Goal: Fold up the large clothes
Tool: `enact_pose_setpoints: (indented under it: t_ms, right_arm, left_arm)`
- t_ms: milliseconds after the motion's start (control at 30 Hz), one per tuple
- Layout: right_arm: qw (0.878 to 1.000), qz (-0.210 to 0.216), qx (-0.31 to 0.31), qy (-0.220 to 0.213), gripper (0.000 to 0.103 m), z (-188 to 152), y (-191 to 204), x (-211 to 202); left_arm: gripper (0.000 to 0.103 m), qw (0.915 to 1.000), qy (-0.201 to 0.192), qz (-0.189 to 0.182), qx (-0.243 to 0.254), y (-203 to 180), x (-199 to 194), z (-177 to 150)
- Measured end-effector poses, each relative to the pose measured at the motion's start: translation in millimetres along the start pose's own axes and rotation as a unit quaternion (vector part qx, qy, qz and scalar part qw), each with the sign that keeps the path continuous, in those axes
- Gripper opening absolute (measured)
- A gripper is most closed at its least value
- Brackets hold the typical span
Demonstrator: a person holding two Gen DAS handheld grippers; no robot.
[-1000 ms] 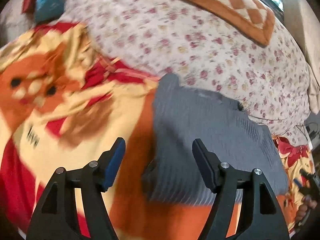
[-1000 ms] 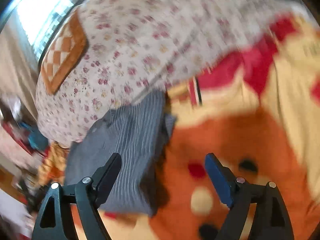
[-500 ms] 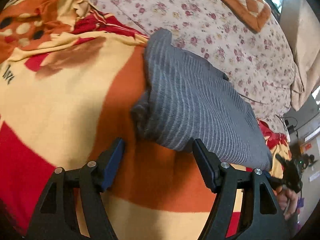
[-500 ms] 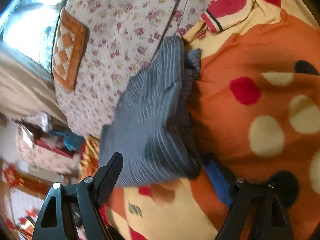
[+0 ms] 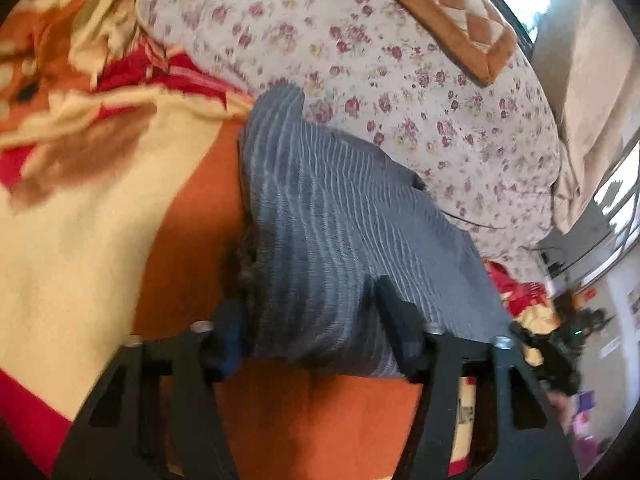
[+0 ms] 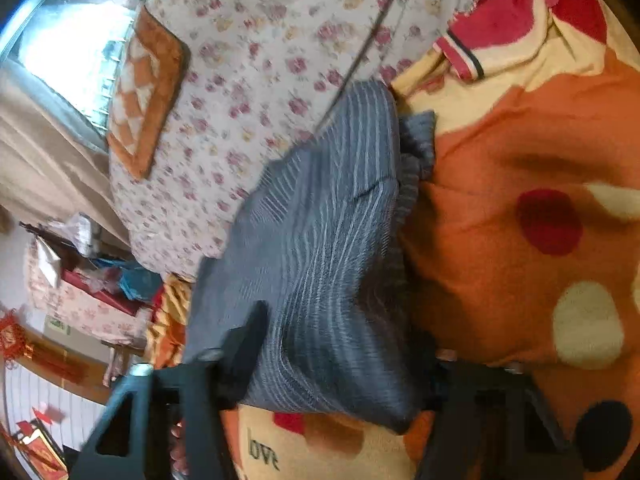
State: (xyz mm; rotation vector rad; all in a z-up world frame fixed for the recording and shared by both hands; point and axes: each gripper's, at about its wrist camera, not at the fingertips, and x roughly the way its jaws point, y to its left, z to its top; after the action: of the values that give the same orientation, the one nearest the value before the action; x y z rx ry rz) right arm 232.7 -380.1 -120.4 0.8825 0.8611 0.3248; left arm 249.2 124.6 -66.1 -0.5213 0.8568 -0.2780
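So the grey striped garment is lying folded up in a thick bundle on the orange, cream and red blanket, with its far end butting up against the floral quilt. On top of that quilt, further back, there's a brown checkered cushion near the window.

Left gripper is down at the near edge of the bundle, one corner each side basically. Its jaws are closing, and the near left corner of the garment sits right between them. The blue pad on the left finger is up against the ragged dark side of the fold, and the right finger is lying on top of the striped cloth. Whether it's properly pinching yet I can't tell, the frame is a bit smeary there.

Right gripper is doing the same thing on the other near corner. Jaws closing, with the cloth bulging up between them. Left finger is pressed into the grey fabric, and the right one is mostly hidden behind the edge of the bundle where it meets the orange part of the blanket with the red and cream dots.

In the left wrist view you can just make out the other gripper blurred at the far right, past the garment's edge. In the right wrist view, the room off to the left is cluttered, with red decorations on the wall.
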Motion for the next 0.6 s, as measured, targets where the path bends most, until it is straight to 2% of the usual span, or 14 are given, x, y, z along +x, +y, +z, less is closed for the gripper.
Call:
enact_pose_setpoints:
  t_ms: [33,167,233,267,300,333,400,600]
  right_arm:
    - [1.000,0.002,-0.008,-0.003,0.040,2,0,-1]
    - [1.000,-0.016,-0.009,0.021,0.039,2,-6,11]
    - [1.000,-0.016,-0.014,0.018,0.037,2,-6,13]
    - [0.999,-0.018,-0.029,0.016,0.033,3,-1,12]
    - [0.999,-0.018,-0.041,0.013,0.020,3,3,10]
    - [0.999,-0.014,-0.050,0.011,0.014,3,6,7]
    - [0.997,-0.007,-0.081,0.007,0.012,1,21,-4]
    - [0.994,0.012,-0.111,0.017,0.012,-32,42,-55]
  left_arm:
    - [0.046,1.0000,0.003,0.001,-0.003,2,2,1]
    - [0.046,0.9994,0.013,0.000,-0.033,14,17,4]
    - [0.046,0.9993,0.011,-0.003,-0.035,14,19,4]
    - [0.034,0.9995,0.008,-0.004,-0.031,13,18,3]
    - [0.028,0.9996,0.009,-0.009,-0.026,12,17,3]
    - [0.022,0.9997,0.010,-0.012,-0.018,9,12,1]
    - [0.018,0.9998,0.014,-0.016,-0.007,4,3,-1]
    - [0.017,0.9985,0.049,-0.025,0.003,-7,-50,-26]
